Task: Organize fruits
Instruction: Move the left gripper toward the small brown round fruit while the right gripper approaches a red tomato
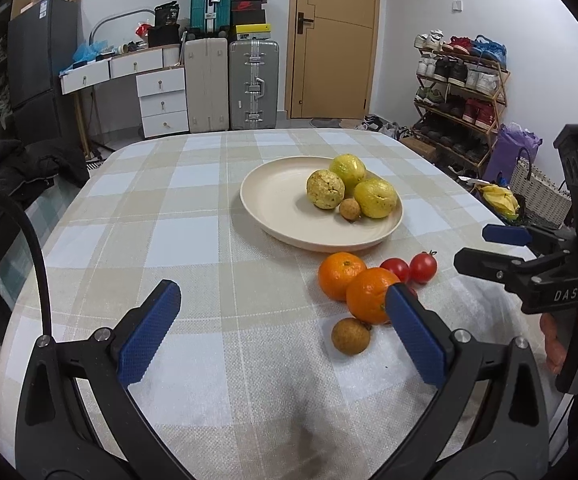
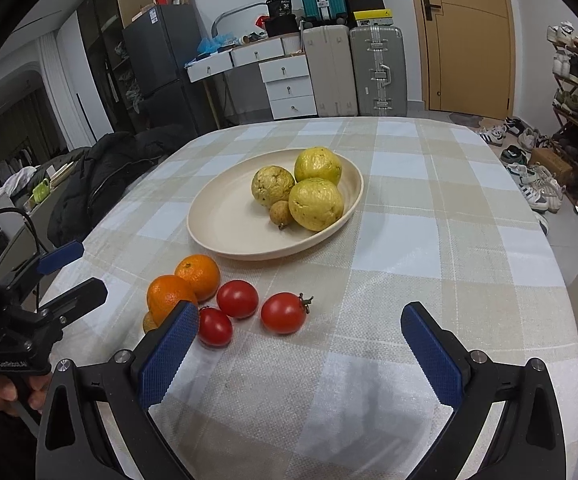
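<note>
Left tongs (image 1: 285,336) and right tongs (image 2: 301,354), both spread wide and holding nothing, hang over the near part of the checked bench (image 2: 429,216). Just ahead of them lie two oranges (image 2: 187,284), three tomatoes (image 2: 283,313) and one small brown fruit (image 1: 350,336), clustered on the cloth. Beyond the cluster, the cream plate (image 2: 225,228) carries three yellow-green fruits (image 2: 316,204) and a second small brown fruit (image 2: 281,213).

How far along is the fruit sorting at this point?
Done: three yellow-green guavas and one small brown longan sit in the cream round plate. In hand: nothing; the left tongs and right tongs are open and empty. Left on the checked tablecloth: two oranges, three red tomatoes, another longan.
</note>
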A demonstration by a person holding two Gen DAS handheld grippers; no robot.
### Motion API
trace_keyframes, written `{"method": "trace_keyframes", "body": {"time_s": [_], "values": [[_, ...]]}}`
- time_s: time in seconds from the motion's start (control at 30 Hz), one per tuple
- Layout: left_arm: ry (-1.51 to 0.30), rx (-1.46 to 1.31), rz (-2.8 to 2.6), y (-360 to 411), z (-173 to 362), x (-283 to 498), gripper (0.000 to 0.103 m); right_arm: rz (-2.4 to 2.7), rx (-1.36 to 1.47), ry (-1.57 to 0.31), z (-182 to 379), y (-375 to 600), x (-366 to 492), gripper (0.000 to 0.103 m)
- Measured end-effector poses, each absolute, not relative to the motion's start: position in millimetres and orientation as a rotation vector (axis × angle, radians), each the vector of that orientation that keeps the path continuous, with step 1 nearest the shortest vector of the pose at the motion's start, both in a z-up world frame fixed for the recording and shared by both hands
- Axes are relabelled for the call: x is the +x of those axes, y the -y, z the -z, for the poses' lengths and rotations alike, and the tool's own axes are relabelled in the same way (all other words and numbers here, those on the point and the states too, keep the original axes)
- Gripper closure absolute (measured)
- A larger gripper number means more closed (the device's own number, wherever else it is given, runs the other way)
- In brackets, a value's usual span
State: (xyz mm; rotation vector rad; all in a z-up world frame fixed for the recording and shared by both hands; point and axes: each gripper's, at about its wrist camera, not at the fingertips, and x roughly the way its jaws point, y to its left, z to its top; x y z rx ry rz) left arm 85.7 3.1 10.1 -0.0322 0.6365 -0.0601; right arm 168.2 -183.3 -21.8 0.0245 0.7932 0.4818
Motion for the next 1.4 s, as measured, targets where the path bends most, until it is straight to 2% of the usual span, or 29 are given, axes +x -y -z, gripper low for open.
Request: {"method": "trace_keyframes", "body": {"time_s": [0.73,0.87,1.07,1.4], "values": [[-0.733,-0.027,0.108,3,14,95,0.001,-0.41,-0.058,-0.915,52,170,183,0.001],[-0.76,-0.017,0.122,6,17,97,0.001,-0.418,-0.065,-0.939,56,170,187,0.02],[-0.803,0.027,0.122,14,24,100,0.001,-0.435,-0.091,-0.943,59,162,187,0.03],[-0.869,0.021,0.161,17,34,108,0.001,-0.462,-0.128,-0.929,58,149,189,0.052]]}}
